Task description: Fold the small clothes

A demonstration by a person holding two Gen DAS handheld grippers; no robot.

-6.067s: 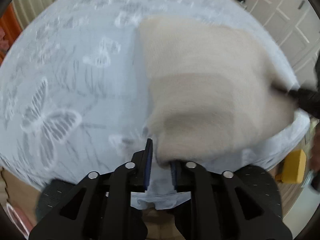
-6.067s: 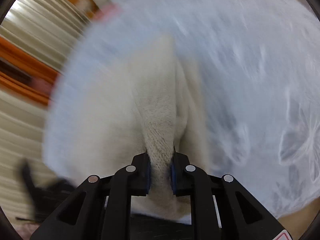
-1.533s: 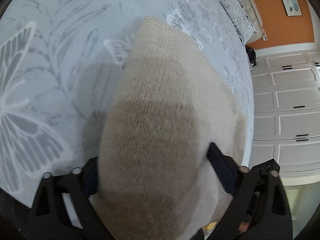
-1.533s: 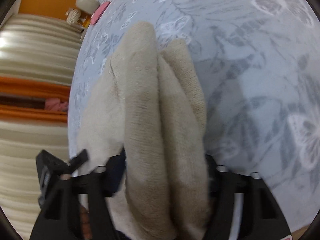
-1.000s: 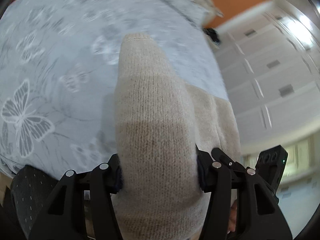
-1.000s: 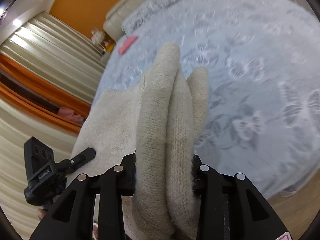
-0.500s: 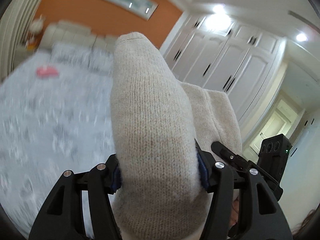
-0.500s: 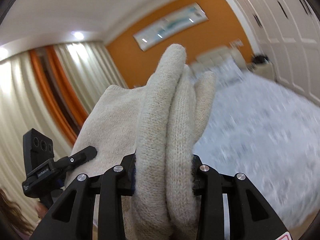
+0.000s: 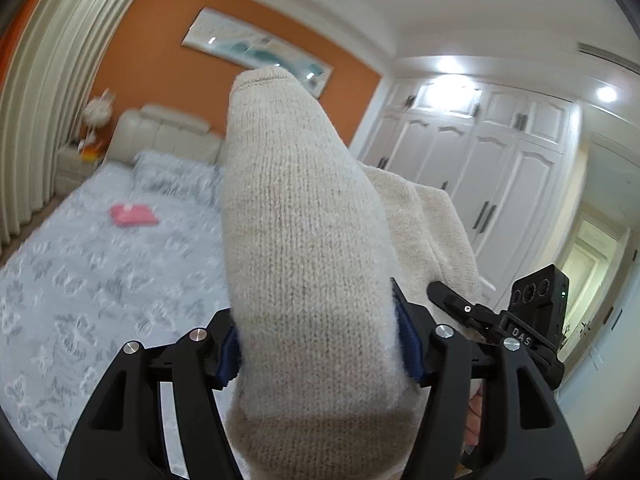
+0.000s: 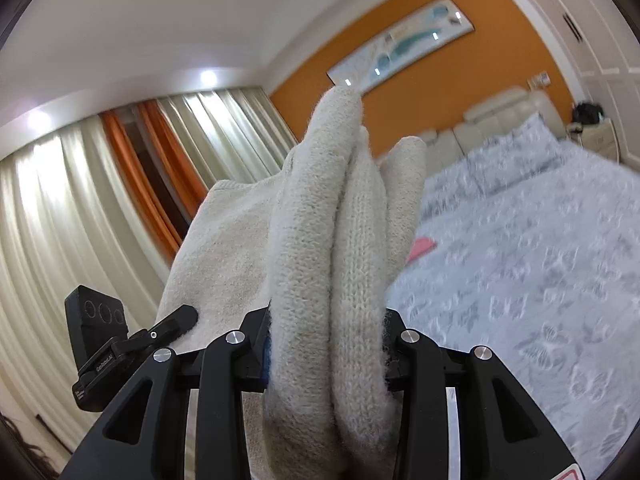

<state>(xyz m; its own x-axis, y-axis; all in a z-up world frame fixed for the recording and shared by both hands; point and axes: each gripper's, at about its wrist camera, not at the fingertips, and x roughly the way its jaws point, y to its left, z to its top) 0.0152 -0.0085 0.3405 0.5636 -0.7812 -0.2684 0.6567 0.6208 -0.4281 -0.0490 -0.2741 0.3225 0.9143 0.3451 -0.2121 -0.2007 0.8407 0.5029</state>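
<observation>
A folded cream knitted garment [image 9: 304, 264] is lifted in the air above the bed, held at both ends. My left gripper [image 9: 316, 344] is shut on one thick folded end. My right gripper [image 10: 326, 336] is shut on the other end of the knit [image 10: 340, 248], which bunches in several layers between the pads. The right gripper's body [image 9: 532, 320] shows at the right of the left wrist view; the left gripper's body [image 10: 108, 336] shows at the left of the right wrist view. The cloth hides both grippers' fingertips.
The bed with a pale blue butterfly-print cover [image 9: 80, 280] lies below and ahead. A pink folded item [image 9: 134, 216] lies on it near the pillows [image 9: 176, 176]. White wardrobe doors [image 9: 500, 184] stand right, curtains [image 10: 80, 216] left, an orange wall [image 9: 160, 72] behind.
Both grippers have lifted the folded garment off the bed and tilted upward, so the views now face the headboard, wall and ceiling. Both stay shut on the knit.
</observation>
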